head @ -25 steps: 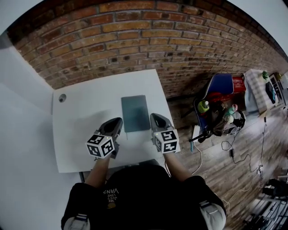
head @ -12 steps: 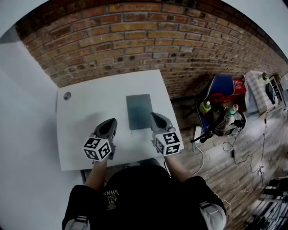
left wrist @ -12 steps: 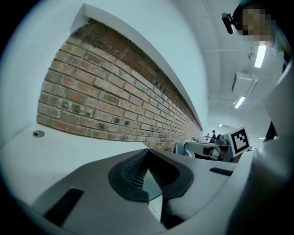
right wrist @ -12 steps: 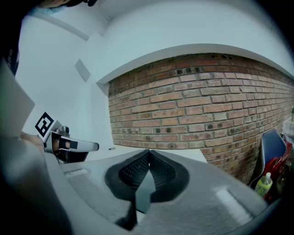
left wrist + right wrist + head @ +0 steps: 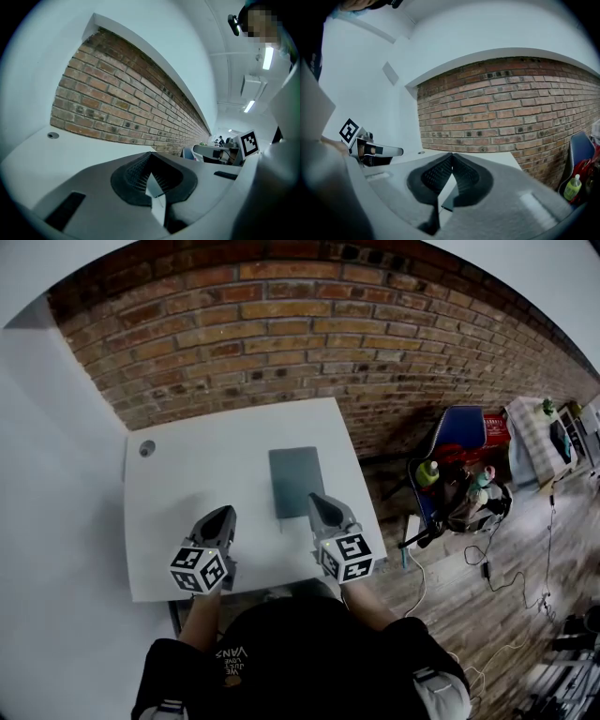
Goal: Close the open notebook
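The notebook (image 5: 296, 481) lies flat with its grey-green cover down, right of the middle of the white table (image 5: 197, 470). My left gripper (image 5: 221, 513) hangs over the table's near left part, well clear of the book. Its jaws meet with nothing between them, and the left gripper view (image 5: 150, 153) shows the same. My right gripper (image 5: 316, 500) hovers at the book's near right corner, not touching it. The right gripper view (image 5: 452, 154) shows its jaws pressed together and empty. Each gripper view also catches the other gripper off to the side.
A round cable hole (image 5: 146, 448) sits in the table's far left corner. The brick wall (image 5: 309, 343) runs along the far edge. To the right, past the table edge, a blue chair (image 5: 461, 427) with bottles and bags stands on the wooden floor, with cables nearby.
Both grippers have drawn back from the notebook toward the table's near edge. The notebook has stayed flat and closed.
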{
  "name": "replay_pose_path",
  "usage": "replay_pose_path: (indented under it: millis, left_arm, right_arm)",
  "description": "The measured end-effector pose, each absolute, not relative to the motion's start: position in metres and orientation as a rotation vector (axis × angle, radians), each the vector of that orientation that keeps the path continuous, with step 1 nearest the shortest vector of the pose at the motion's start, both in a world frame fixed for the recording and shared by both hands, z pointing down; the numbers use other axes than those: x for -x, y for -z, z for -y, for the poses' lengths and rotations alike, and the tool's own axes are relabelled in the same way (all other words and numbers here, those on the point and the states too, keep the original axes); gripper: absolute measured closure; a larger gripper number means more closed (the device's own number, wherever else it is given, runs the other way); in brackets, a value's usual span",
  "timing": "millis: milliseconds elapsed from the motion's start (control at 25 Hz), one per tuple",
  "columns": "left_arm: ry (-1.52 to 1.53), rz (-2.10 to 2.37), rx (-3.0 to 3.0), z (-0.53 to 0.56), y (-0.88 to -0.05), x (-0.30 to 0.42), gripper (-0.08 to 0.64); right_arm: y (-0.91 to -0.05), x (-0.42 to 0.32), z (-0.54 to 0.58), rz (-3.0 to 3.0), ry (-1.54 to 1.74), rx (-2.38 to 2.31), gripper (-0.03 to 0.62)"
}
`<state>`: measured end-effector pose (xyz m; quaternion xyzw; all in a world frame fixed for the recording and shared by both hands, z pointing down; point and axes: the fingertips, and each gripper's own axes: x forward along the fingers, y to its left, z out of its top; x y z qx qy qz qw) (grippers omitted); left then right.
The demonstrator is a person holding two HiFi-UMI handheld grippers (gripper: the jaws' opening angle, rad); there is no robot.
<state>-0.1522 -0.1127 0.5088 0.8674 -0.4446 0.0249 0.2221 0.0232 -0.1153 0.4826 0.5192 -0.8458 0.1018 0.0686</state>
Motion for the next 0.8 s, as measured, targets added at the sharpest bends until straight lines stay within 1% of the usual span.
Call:
replay_pose_path:
  millis: [240, 800]
  left_arm:
    - [-0.055, 1.248, -2.386, 0.104, -0.508, 0.165, 0.551]
    - [-0.151, 1.258, -2.383, 0.087, -0.533, 0.166, 0.549]
  right_arm:
    - [-0.484, -0.016, 0.107, 2.542, -0.313, -1.559, 0.595]
    - [-0.502, -0.010, 0.097, 2.520, -0.364, -1.514, 0.595]
